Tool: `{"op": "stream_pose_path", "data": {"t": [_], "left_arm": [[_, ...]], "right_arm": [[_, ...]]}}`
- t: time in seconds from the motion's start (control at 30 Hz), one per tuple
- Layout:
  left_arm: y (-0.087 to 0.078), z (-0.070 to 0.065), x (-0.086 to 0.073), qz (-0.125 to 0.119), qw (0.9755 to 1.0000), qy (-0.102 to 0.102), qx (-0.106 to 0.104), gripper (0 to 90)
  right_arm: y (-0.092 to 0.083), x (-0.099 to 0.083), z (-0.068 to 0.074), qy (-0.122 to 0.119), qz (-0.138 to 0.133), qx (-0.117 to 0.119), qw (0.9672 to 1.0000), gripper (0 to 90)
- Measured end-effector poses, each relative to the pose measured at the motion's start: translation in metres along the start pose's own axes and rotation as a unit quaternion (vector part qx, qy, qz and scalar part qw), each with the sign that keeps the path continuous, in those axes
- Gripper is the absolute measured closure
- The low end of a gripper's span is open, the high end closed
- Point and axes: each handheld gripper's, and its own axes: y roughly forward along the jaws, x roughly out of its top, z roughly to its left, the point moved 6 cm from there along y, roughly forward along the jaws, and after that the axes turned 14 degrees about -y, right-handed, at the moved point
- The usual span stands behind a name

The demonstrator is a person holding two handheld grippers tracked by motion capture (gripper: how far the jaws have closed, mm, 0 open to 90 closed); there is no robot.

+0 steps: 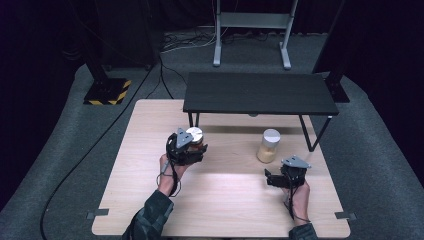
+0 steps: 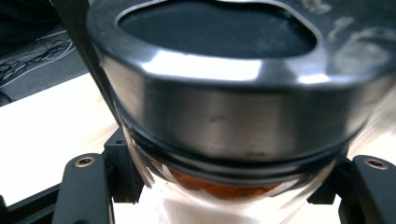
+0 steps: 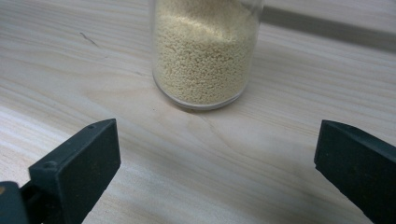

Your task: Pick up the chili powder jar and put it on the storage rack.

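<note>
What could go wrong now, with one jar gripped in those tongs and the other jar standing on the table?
The left tongs clamp the glass jar of reddish powder just under its metal lid; smooth glass might slip and drop. The open right tongs face the jar of pale grains; an off-centre approach could tip it over.

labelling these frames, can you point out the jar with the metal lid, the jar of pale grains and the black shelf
jar with the metal lid (image 2: 219, 121), left gripper view, on the side of its lid
jar of pale grains (image 3: 203, 56), right gripper view, on its grain-filled glass wall
black shelf (image 1: 257, 92), high view, on its bare top
</note>
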Motion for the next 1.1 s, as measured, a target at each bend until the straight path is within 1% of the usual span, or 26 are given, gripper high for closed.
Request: {"op": "stream_pose_path", "data": {"t": [0.13,0.63,0.77,1.1], "left_arm": [[0.001,0.001,0.004,0.0,1.0,-0.005,-0.005,31.0],[0.0,0.002,0.017,0.005,0.9999,-0.004,-0.015,31.0],[0.0,0.003,0.022,0.006,0.9998,-0.003,-0.017,31.0],[-0.002,0.004,0.035,0.004,0.9997,-0.007,-0.023,31.0]], "right_arm": [[0.0,0.0,0.0,0.0,0.0,0.0,1.0,0.0],[0.0,0.0,0.0,0.0,0.002,0.001,1.0,0.0],[0.0,0.0,0.0,0.0,0.002,0.001,1.0,0.0],[0.0,0.0,-0.001,0.001,0.003,0.001,1.0,0.0]]}}
